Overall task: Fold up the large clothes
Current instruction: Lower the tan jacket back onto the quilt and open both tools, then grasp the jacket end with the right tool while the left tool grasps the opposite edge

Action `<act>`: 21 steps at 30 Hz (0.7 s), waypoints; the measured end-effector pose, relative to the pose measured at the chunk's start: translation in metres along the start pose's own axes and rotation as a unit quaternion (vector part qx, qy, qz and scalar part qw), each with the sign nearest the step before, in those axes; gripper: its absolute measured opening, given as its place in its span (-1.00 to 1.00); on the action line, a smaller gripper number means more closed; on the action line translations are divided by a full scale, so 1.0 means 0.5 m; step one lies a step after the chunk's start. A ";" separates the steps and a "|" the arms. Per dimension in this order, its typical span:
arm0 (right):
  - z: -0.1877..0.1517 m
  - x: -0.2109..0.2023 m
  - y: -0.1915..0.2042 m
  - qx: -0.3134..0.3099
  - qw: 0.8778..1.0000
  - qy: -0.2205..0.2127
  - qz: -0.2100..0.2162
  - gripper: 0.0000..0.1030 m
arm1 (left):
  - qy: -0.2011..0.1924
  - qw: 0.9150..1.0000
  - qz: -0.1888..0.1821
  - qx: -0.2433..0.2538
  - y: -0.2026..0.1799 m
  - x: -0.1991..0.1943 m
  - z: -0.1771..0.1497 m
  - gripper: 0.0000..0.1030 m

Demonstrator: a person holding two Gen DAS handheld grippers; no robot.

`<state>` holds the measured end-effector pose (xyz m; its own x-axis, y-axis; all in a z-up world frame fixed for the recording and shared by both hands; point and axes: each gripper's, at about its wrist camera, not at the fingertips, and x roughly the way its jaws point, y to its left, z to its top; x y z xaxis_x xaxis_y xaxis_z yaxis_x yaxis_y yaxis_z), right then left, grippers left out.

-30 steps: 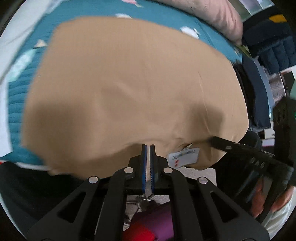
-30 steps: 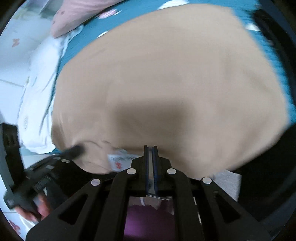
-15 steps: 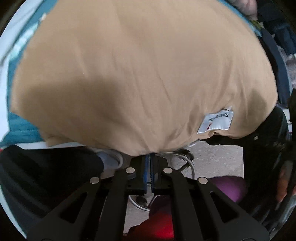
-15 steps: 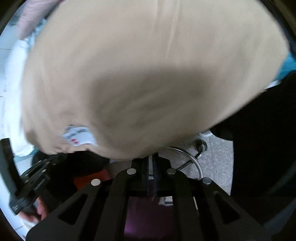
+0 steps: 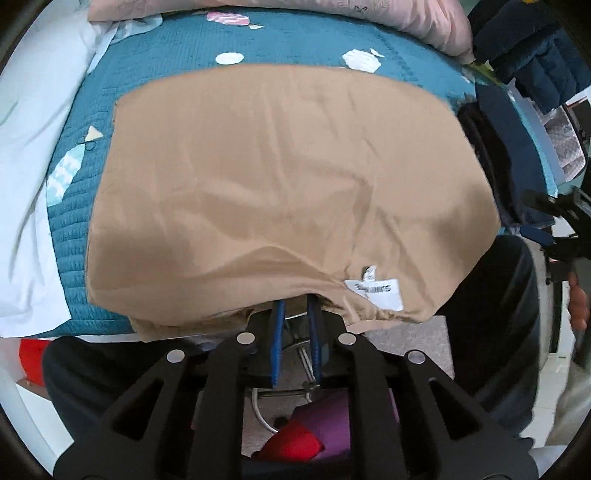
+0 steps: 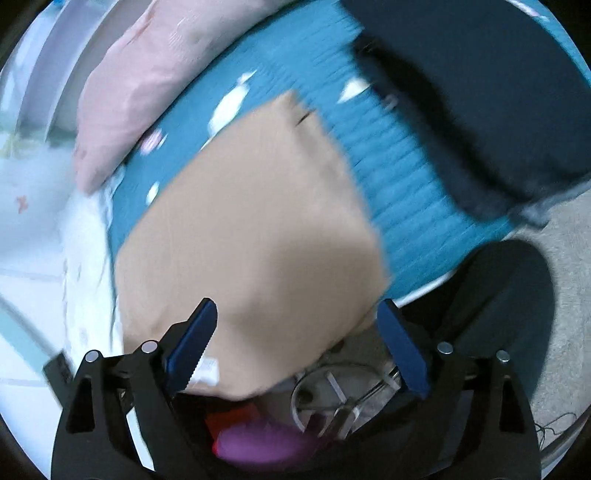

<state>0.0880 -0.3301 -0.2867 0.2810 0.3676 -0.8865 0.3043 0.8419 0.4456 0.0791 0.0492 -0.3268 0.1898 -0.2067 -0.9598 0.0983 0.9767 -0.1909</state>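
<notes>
A tan garment (image 5: 280, 184) lies folded flat on the teal quilt (image 5: 177, 48), with its near hem hanging over the bed's edge and a white label (image 5: 376, 291) by that hem. My left gripper (image 5: 295, 317) sits at the hem. Its jaws are opening, a narrow gap shows between the blue pads, and the hem drapes over their tips without being pinched. My right gripper (image 6: 299, 343) is opening and stands wide above the tan garment (image 6: 251, 240)'s near right corner, gripping nothing. In the left wrist view the right gripper (image 5: 561, 221) shows at the right edge, held by a hand (image 5: 578, 302).
A pink pillow (image 5: 332, 14) lies at the head of the bed and white bedding (image 5: 29, 147) to the left. Dark blue clothes (image 6: 480, 74) are piled on the bed's right side. Below the bed's edge are a person's dark trouser legs (image 5: 92, 369), a metal chair base (image 6: 332, 391) and a red and purple thing (image 5: 295, 439).
The tan garment, pinched and lifted by both grippers, now lies on the quilt. The right gripper has opened wide and swung right. The left pads have parted slightly.
</notes>
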 end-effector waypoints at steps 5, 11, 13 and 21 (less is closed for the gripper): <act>0.061 0.025 -0.059 0.041 0.999 0.014 -0.008 0.67 | 0.006 1.000 0.005 0.007 -0.035 -0.021 0.008 -0.74; 0.074 0.025 -0.049 0.018 1.000 0.008 -0.005 0.67 | 0.017 1.000 -0.018 -0.003 -0.030 -0.051 -0.035 -0.73; 0.075 0.038 -0.038 0.010 1.000 0.012 -0.003 0.67 | 0.005 1.000 -0.018 0.000 -0.039 -0.050 -0.029 -0.73; 0.100 0.092 -0.076 0.048 0.998 0.034 -0.001 0.67 | 0.112 0.994 0.004 0.000 -0.041 0.161 -0.020 -0.73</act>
<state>0.1348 -0.3647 -0.3382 0.2181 0.3944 -0.8927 0.3923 0.8021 0.4502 0.0824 0.0132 -0.4022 -0.0310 -0.1805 -0.9831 0.0969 0.9784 -0.1827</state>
